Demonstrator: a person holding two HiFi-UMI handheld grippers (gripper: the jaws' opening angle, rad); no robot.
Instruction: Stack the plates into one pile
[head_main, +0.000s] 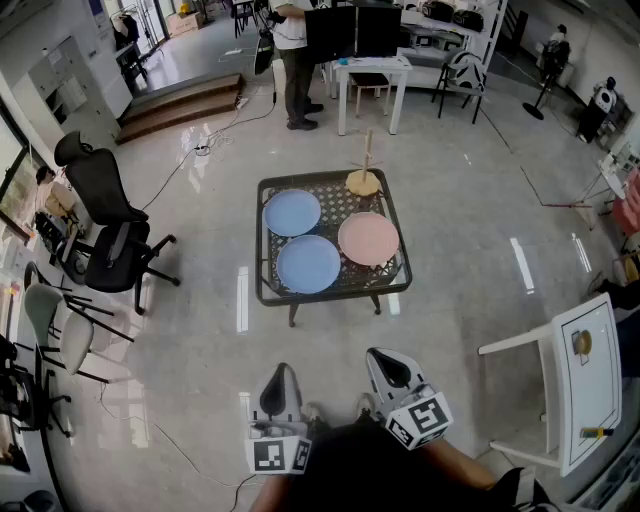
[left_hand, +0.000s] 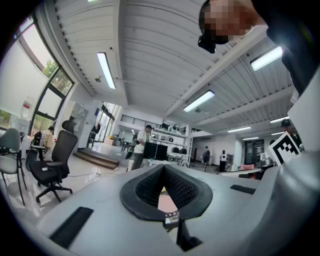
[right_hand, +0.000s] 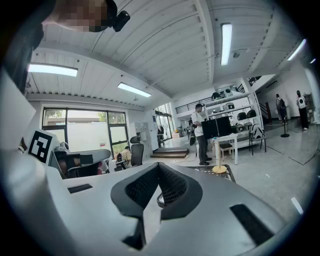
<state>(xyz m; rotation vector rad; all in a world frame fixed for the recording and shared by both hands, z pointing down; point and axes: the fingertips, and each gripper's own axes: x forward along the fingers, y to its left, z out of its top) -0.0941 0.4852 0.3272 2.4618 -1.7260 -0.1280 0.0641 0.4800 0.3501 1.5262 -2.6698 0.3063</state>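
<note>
Stacking has not begun: two round blue plates (head_main: 292, 212) (head_main: 308, 263) and a round pink plate (head_main: 368, 238) lie apparently unstacked on the black wire-mesh table (head_main: 262, 243). The left gripper (head_main: 282, 372) and right gripper (head_main: 382, 358), both closed and empty, are well short of the table and must approach, then open.

The room is viewed steeply from above in the head view, the worktop (head_main: 335, 190) at frame centre, well away. Low, near-level views are taken along the left hand-held gripper (left_hand: 164, 169) and right hand-held gripper (right_hand: 158, 167); the standing person (head_main: 293, 60) is shared by all three.
</note>
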